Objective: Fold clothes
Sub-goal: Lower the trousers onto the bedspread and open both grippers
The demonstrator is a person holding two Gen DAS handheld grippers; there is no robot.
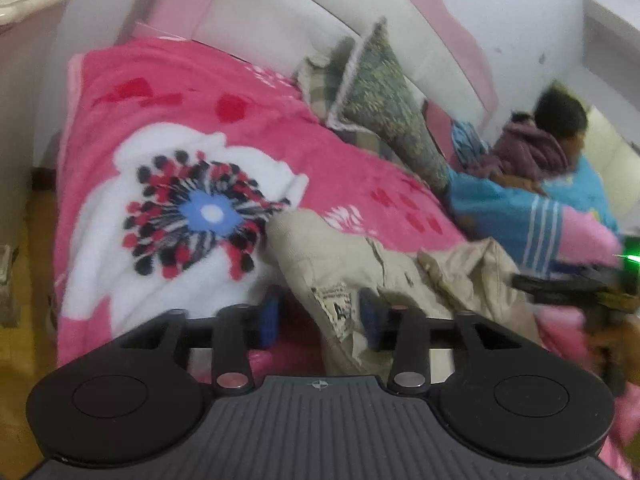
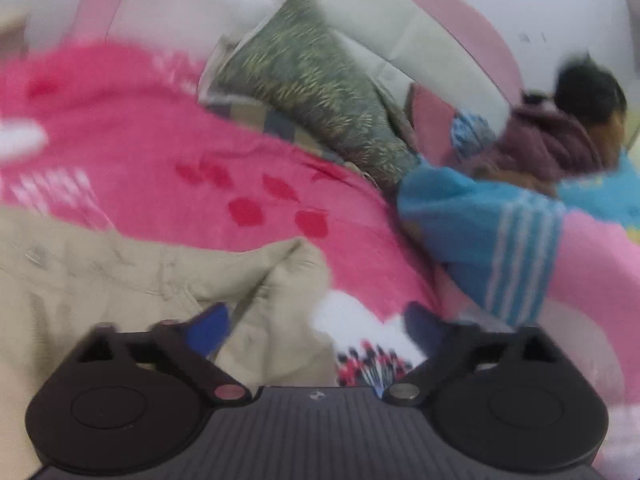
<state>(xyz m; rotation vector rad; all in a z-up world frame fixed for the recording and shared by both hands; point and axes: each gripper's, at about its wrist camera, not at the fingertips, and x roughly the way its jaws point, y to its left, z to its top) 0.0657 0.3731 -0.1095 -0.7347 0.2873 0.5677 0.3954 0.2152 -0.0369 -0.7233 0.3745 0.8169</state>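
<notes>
A crumpled beige garment [image 1: 360,276] lies on a pink flowered blanket [image 1: 168,120] on a bed. My left gripper [image 1: 320,316] is open, its blue pads either side of the garment's near edge with a printed label. The other gripper [image 1: 568,288] shows at the right edge of the left wrist view, past the garment. In the right wrist view the beige garment [image 2: 132,272] fills the lower left. My right gripper [image 2: 316,332] is wide open, its left pad over a fold of the garment and its right pad over the blanket [image 2: 240,168].
Green patterned pillows [image 1: 380,100] lean on the white and pink headboard [image 1: 280,20]. A person in a maroon hood [image 1: 540,148] lies under a blue and pink cover [image 1: 520,216] at the right. A cream cabinet [image 1: 24,40] and the floor are at the left.
</notes>
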